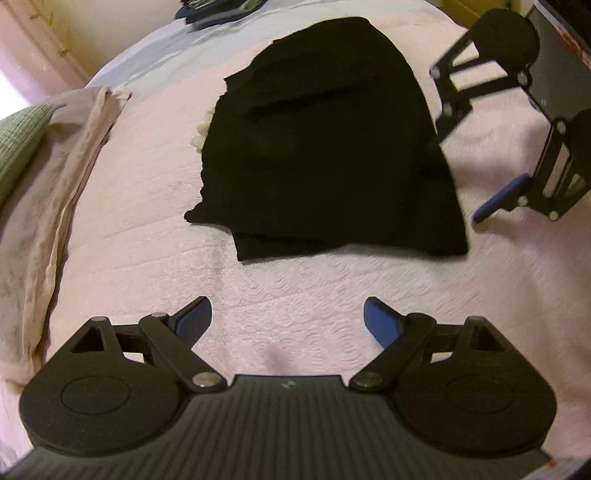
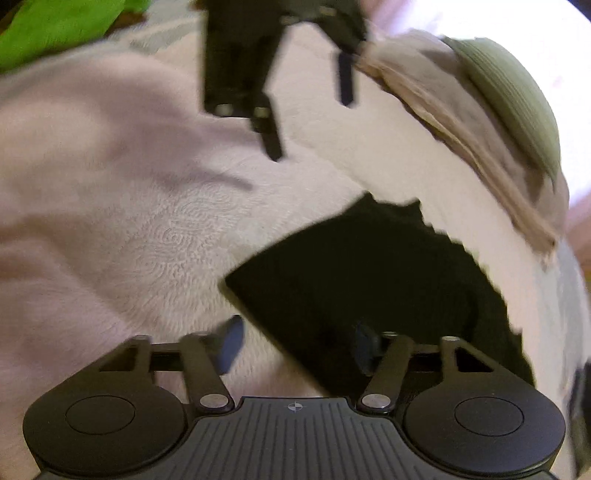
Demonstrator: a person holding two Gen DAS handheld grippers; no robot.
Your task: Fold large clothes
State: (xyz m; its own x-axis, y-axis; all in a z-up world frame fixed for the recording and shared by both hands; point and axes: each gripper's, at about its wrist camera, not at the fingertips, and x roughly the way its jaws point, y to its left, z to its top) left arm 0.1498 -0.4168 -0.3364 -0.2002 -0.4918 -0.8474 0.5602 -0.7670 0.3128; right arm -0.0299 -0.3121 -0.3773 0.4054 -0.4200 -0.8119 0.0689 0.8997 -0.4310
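At frame centre, left wrist view: black garment [image 1: 325,147], folded into a compact shape, lies flat on the pale pink bedspread [image 1: 280,295].
Garment edges: near edge shows stacked layers; a bit of cream fabric [image 1: 201,133] peeks out at its left side.
Garment in right wrist view: the black garment [image 2: 369,280] fills the lower centre and lower right of the frame, blurred.
Left gripper [image 1: 287,325]: lower middle of its own view, blue-padded fingers spread wide apart, nothing between them, hovering above bare bedspread just short of the garment's near edge.
Right gripper [image 2: 295,343]: fingers set apart and holding nothing; the left finger is over the bedspread [image 2: 147,240], the right one over the garment.
Right gripper in left view: right edge of the frame, beside the garment's right side; whether it touches the cloth cannot be told.
Left edge of left view: beige folded cloth [image 1: 74,177] and a green pillow [image 1: 18,144].
Upper left of right view: bright green fabric [image 2: 55,26].
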